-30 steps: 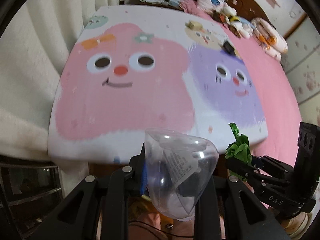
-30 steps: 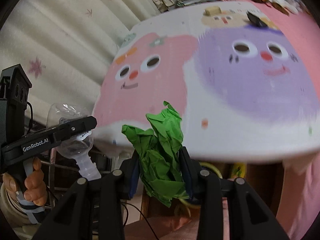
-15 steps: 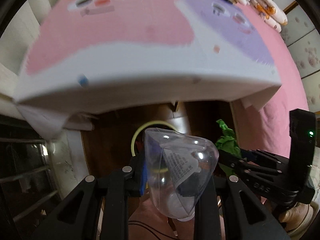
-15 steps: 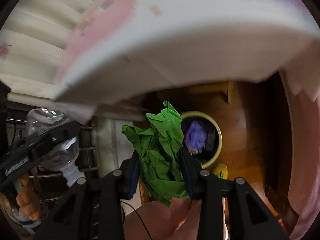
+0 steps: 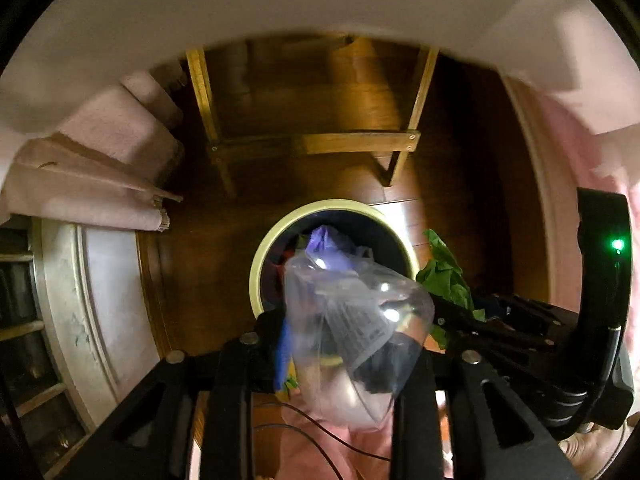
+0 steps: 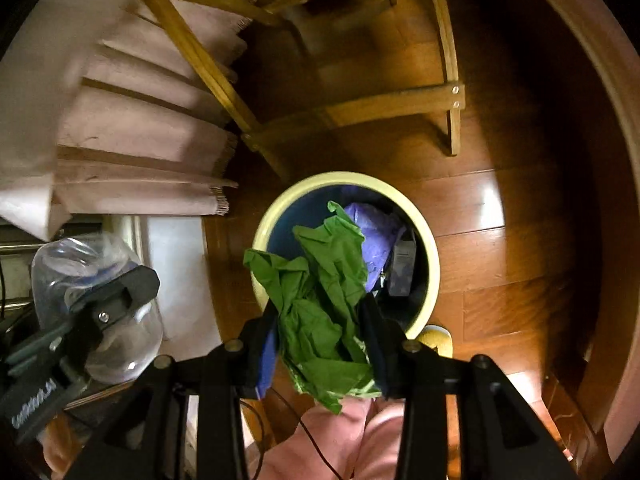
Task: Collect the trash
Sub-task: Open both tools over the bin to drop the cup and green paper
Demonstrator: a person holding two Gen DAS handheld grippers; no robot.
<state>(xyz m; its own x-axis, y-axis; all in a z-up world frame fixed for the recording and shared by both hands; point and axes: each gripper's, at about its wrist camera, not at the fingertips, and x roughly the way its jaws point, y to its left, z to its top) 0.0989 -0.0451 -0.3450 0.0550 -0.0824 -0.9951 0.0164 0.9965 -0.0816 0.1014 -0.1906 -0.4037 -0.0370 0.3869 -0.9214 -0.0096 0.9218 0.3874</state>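
Tilting down from the cartoon bedspread of a second ago, now looking straight at a wooden floor (image 6: 500,248) and a round waste bin (image 6: 430,248). On the left, left gripper (image 5: 340,344) pinching a crumpled clear plastic bottle (image 5: 352,320), hanging over the bin's cream rim. On the right, right gripper (image 6: 320,332) pressing a wad of green paper (image 6: 320,292) between its fingers, likewise hovering above the bin opening. Inside, purple trash (image 6: 376,236) already lying there. Pale curtain (image 6: 132,136) and wooden frame (image 6: 392,106) showing beyond. Probably nearing the drop: both pieces lined up, neither released yet.
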